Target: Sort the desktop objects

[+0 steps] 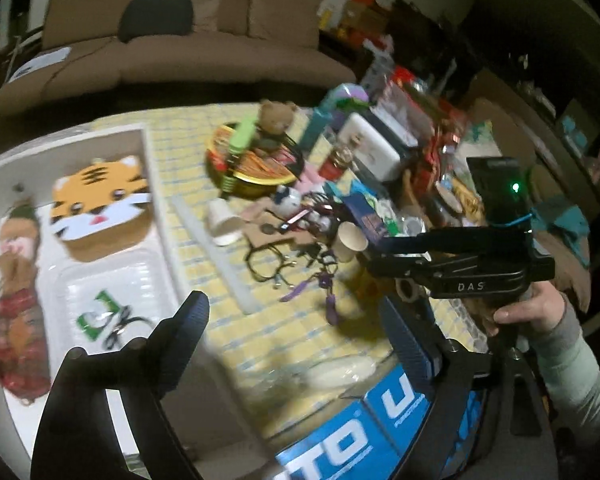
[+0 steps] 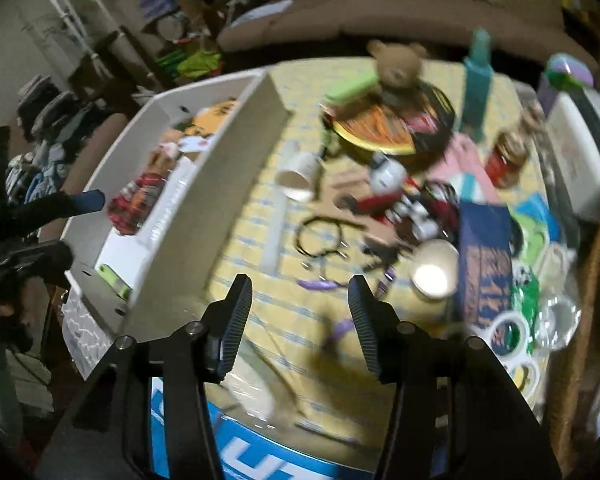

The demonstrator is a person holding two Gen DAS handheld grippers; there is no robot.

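Observation:
My left gripper (image 1: pixel 300 332) hangs open and empty over the yellow checked tablecloth (image 1: pixel 284 344), beside a white box (image 1: pixel 156 200). In that box lie a tiger-face piece (image 1: pixel 100 196), a doll (image 1: pixel 16 272) and a clear tray (image 1: pixel 112 300) with a green packet and a black cord. My right gripper (image 2: pixel 300 304) is open above the cloth with nothing between its fingers. Just beyond it lies a purple strap (image 2: pixel 320 285), past that a black cable loop (image 2: pixel 320 236). In the left wrist view a hand holds the right gripper (image 1: pixel 374 258) over the clutter.
Two paper cups (image 2: pixel 300 176) (image 2: pixel 434 268), a round tin (image 2: pixel 392 120) with a teddy bear (image 2: pixel 398 64), a teal bottle (image 2: pixel 476 80), tape rolls (image 2: pixel 508 332) and a dark blue box (image 2: pixel 484 260) crowd the table's far and right side. A blue printed carton (image 1: pixel 340 440) sits at the near edge.

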